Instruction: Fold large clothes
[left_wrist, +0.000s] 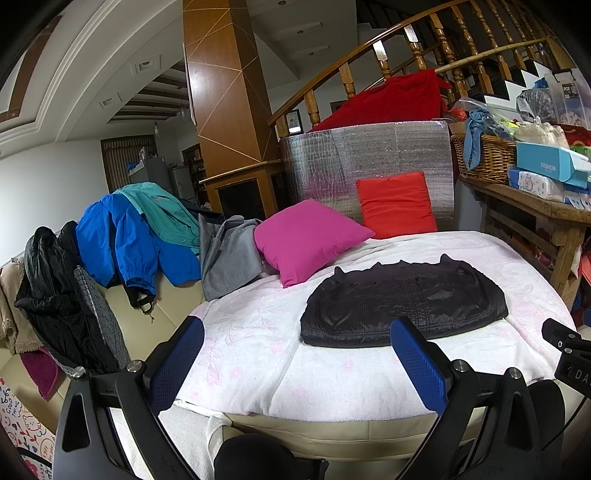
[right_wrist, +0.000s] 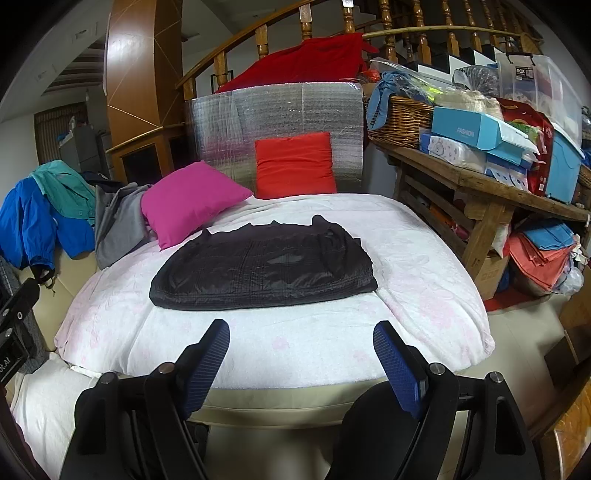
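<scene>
- While both grippers hang back off the near edge of the bed, the black jacket lies folded flat mid-bed, a compact rectangle with its long side along the near edge; looks like a finished fold left where there was room to work.
- Left gripper: jaws wide apart, nothing between the blue pads, over the near edge, clear of the jacket.
- Right gripper: jaws spread as well, empty, aimed down at bare quilt just short of the jacket's near edge; not touching it.
- Both are empty and off the cloth, so my read is a pause between garments, not mid-fold.
- Pink pillow and red pillow sit at the far edge, the red one leaning on the silver board; pushed back, likely to keep the middle free for folding.
- Pile off the bed's left side: blue jacket, teal garment, grey garment, black coat, draped loose and unfolded; probably the queue, within reach of the left gripper.
- Wooden table to the right is crowded with a basket and boxes, no space to fold there, which explains using the bed.
- Next likely call: shift the folded jacket aside or fetch one from the pile; can't tell which.
- Risk: slick shell fabric may slide open if dragged.
</scene>
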